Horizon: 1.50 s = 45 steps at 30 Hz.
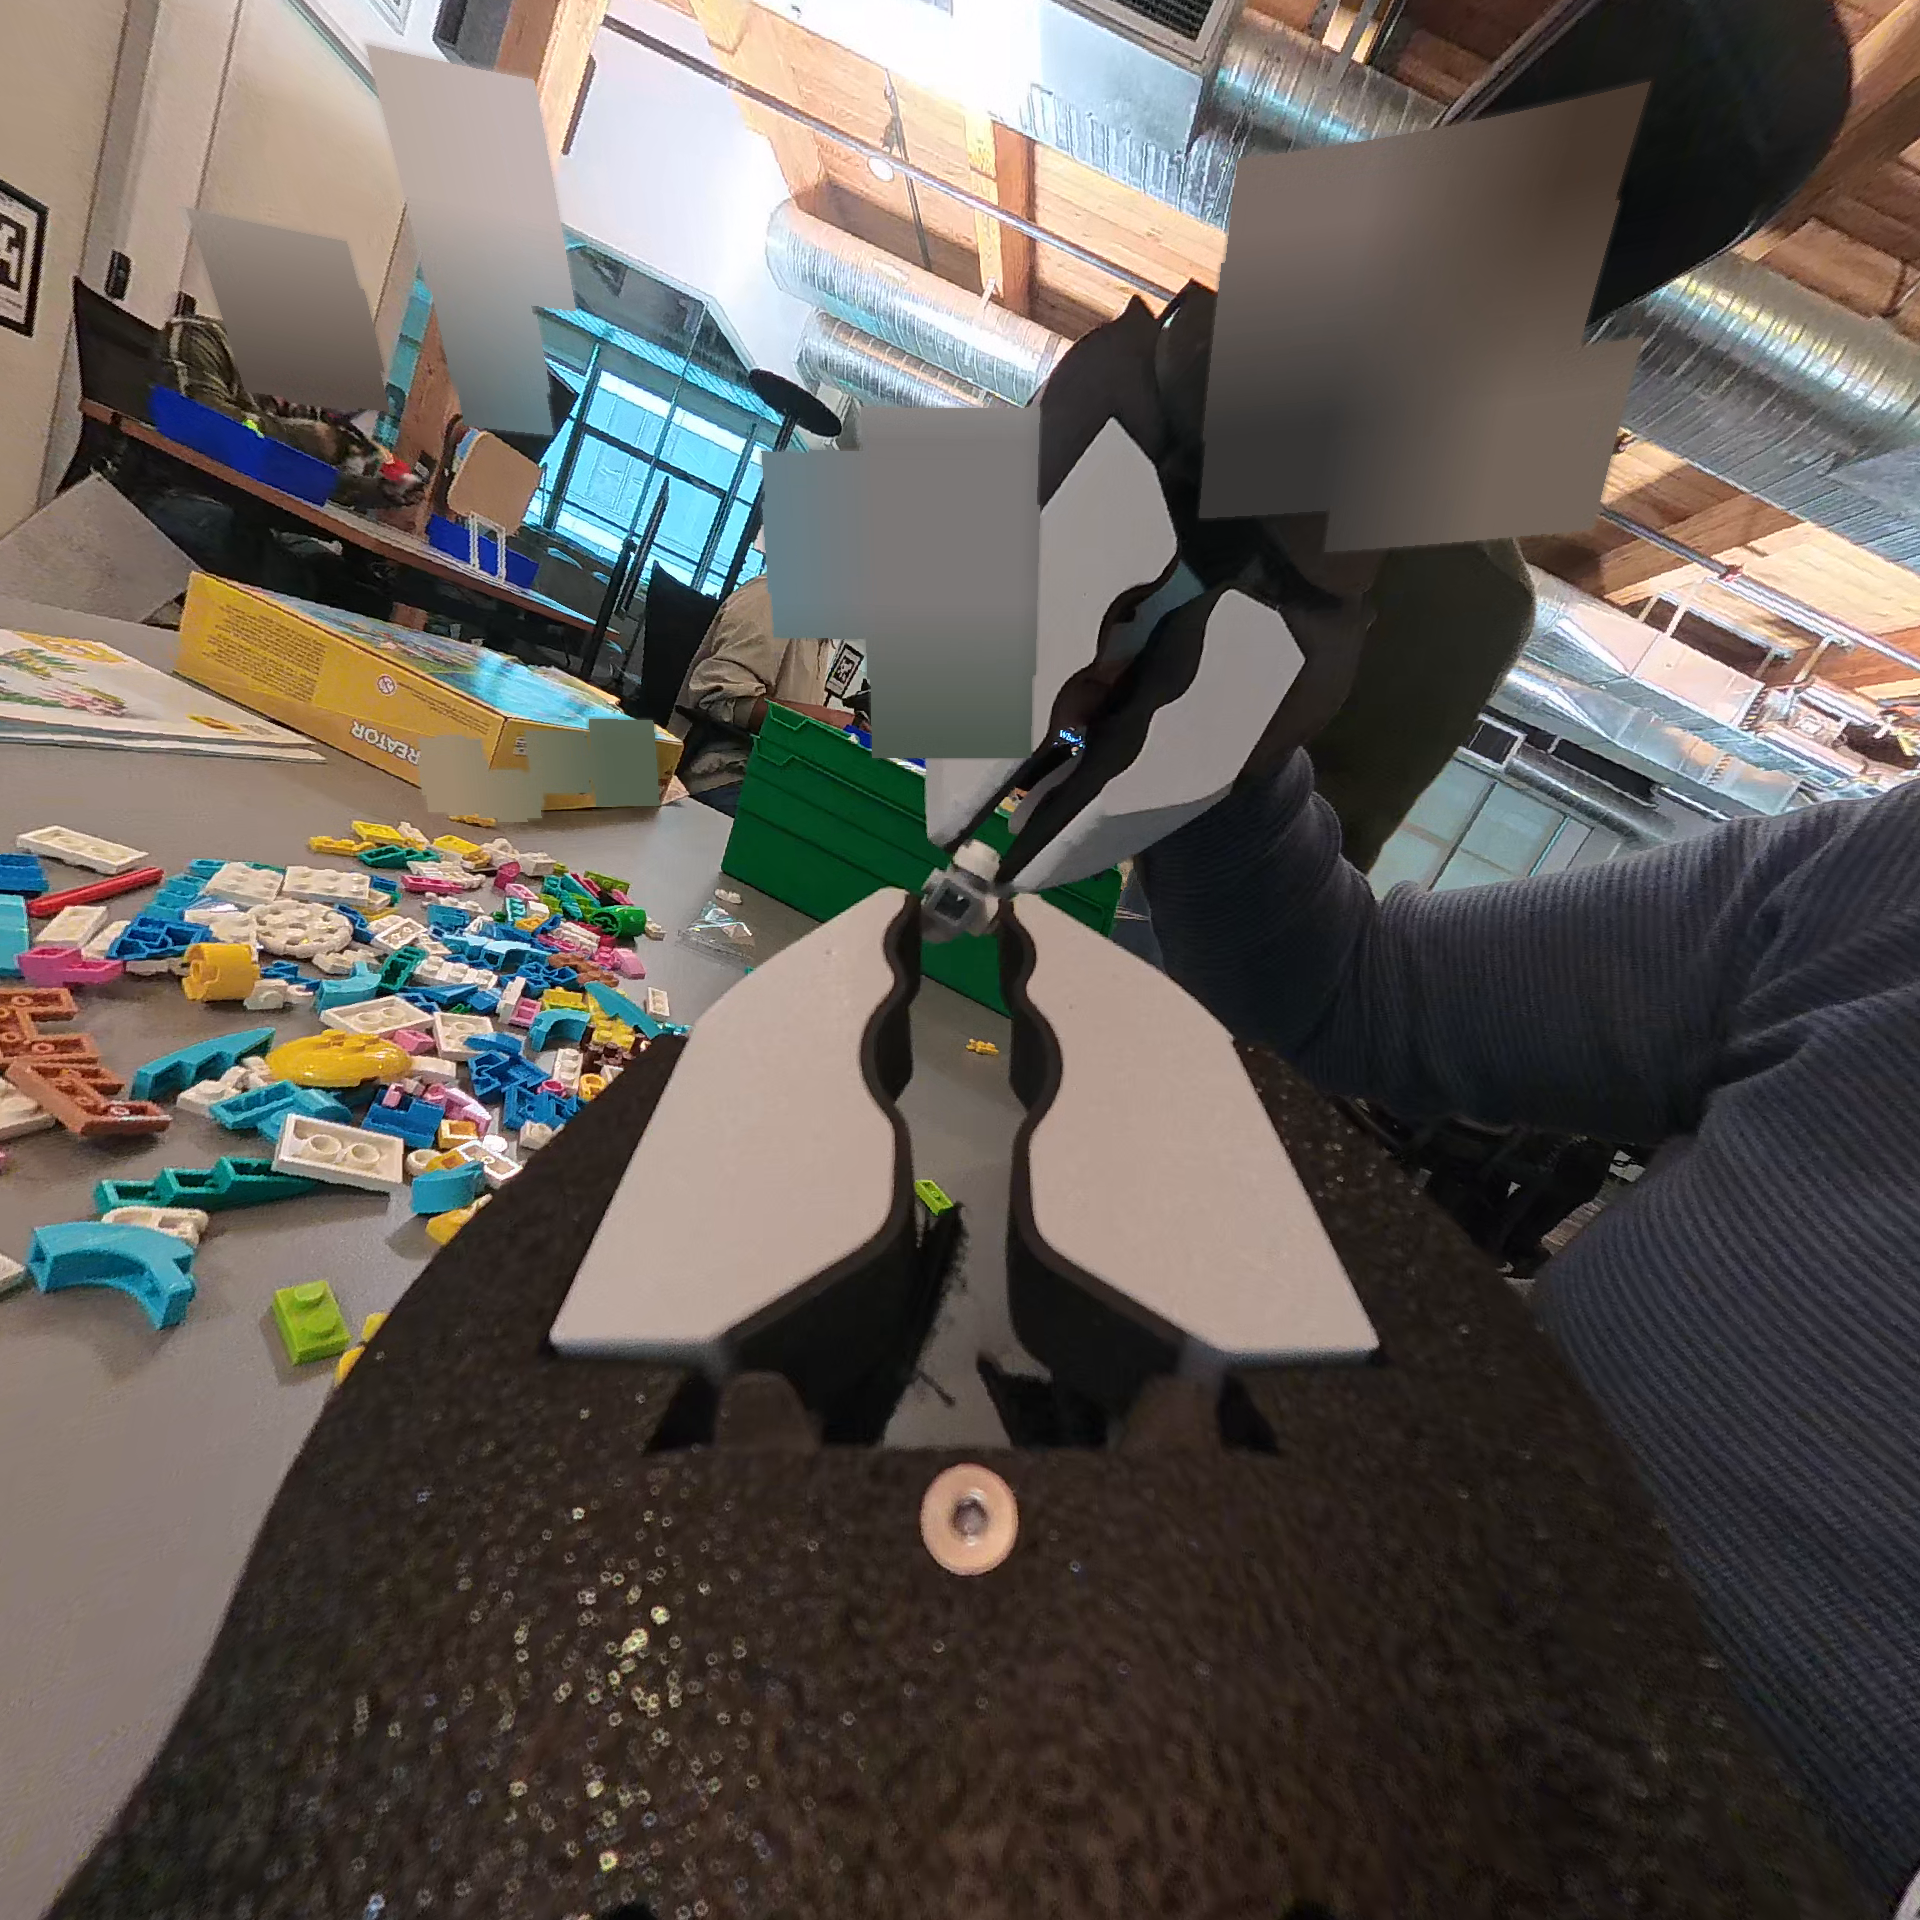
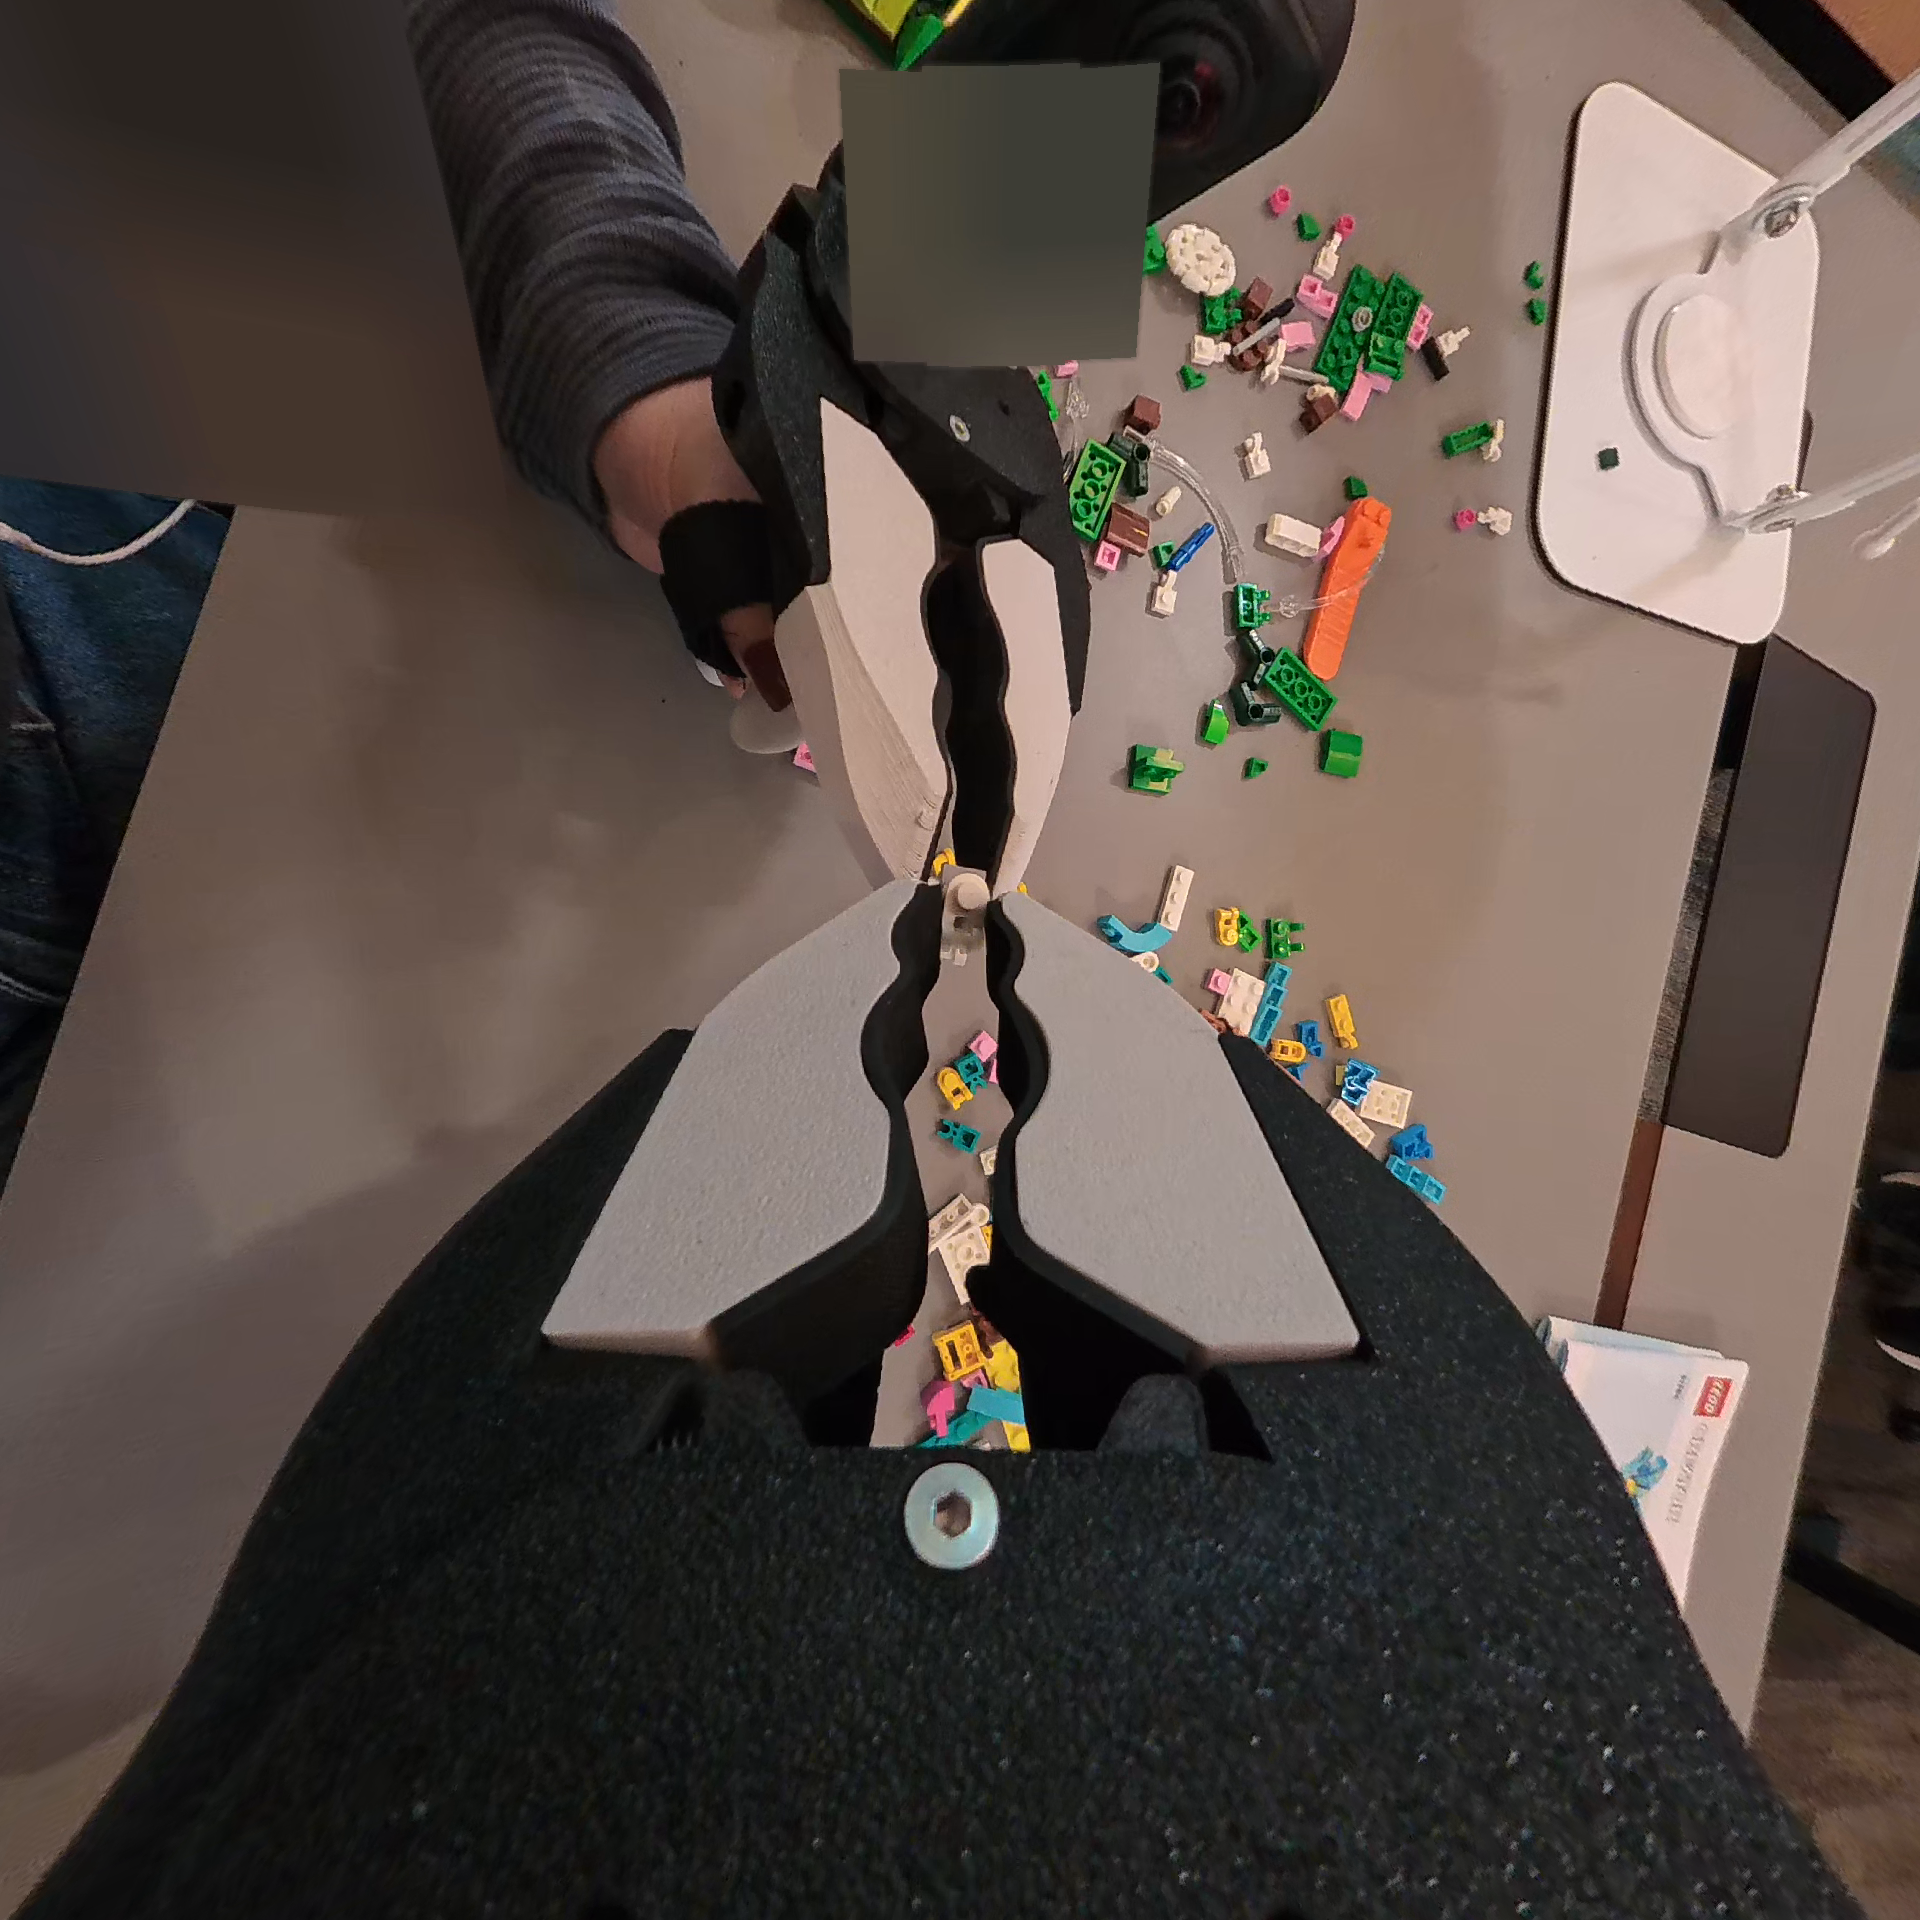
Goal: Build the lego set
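Note:
My two grippers meet tip to tip above the grey table (image 1: 156, 1455). My left gripper (image 1: 956, 920) is shut on a small grey Lego piece (image 1: 949, 911). My right gripper (image 1: 985, 871) comes down from the upper right, shut on a small white piece (image 1: 977, 860) that touches the grey one. In the right wrist view my right gripper (image 2: 961, 920) shows the white stud (image 2: 968, 890) and a pale grey part (image 2: 957, 937) between its tips. The left gripper (image 2: 961, 857) reaches in from above, held by a hand (image 2: 675, 488).
A spread of loose coloured bricks (image 1: 312, 1018) lies at left, with a yellow box (image 1: 395, 686), a booklet (image 1: 104, 686) and a green bin (image 1: 831, 831) behind. In the right wrist view: green bricks (image 2: 1299, 416), an orange separator (image 2: 1345, 587), a white stand base (image 2: 1662, 416). Both grippers' tips are close together, under 4 cm apart.

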Available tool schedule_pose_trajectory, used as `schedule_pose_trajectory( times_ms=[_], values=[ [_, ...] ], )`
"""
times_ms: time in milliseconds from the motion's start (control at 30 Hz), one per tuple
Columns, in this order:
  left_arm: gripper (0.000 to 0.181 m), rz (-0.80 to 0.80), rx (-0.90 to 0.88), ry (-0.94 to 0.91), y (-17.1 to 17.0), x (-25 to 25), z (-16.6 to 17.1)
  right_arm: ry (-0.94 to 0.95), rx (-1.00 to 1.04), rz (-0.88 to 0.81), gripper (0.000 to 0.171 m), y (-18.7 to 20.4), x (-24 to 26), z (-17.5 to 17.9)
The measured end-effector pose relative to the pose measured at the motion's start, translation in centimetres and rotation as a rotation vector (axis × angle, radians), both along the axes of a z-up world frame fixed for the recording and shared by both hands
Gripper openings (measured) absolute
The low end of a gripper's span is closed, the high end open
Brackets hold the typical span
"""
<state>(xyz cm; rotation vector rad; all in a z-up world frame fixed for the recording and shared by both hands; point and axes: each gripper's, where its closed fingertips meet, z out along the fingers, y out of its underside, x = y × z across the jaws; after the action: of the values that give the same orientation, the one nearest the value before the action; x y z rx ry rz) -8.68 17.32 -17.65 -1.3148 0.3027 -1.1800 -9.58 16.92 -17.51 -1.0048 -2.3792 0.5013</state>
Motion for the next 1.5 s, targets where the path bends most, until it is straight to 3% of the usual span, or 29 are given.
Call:
schedule_pose_trajectory(
  times_ms=[500, 700, 933, 1033, 1133, 1200, 1333, 1500],
  values=[
    [0.014, 0.009, 0.002, -0.004, 0.0, -0.1, 0.1, 0.017, 0.012, -0.013, 0.009, 0.3, 0.1, 0.2],
    [0.014, 0.105, -0.001, -0.002, 0.7, -1.6, 0.2, 0.192, -0.006, -0.112, 0.011, 2.0, 0.7, 1.5],
    [0.013, 0.151, 0.012, 0.042, 1.1, -2.2, 0.1, 0.229, -0.123, -0.284, 0.011, 4.7, 4.7, -3.6],
    [0.014, 0.133, 0.026, 0.072, 1.0, -1.8, 0.1, 0.335, -0.242, -0.328, 0.012, 5.0, 5.1, -4.8],
    [0.013, 0.093, 0.027, 0.078, 0.8, -1.3, -0.1, 0.588, -0.356, -0.285, 0.021, 4.0, 4.2, -3.3],
    [0.013, 0.058, 0.015, 0.060, 0.7, -1.1, -0.1, 0.705, -0.275, -0.196, 0.023, 2.4, 3.9, -2.2],
    [0.013, -0.048, -0.049, -0.013, 0.6, -0.8, -0.1, 0.928, 0.185, -0.153, 0.023, 1.6, 3.0, 0.2],
    [0.013, -0.245, -0.168, -0.097, 0.1, 0.4, -0.7, 0.957, 0.366, -0.075, 0.023, -0.2, 2.5, -0.5]
  ],
)
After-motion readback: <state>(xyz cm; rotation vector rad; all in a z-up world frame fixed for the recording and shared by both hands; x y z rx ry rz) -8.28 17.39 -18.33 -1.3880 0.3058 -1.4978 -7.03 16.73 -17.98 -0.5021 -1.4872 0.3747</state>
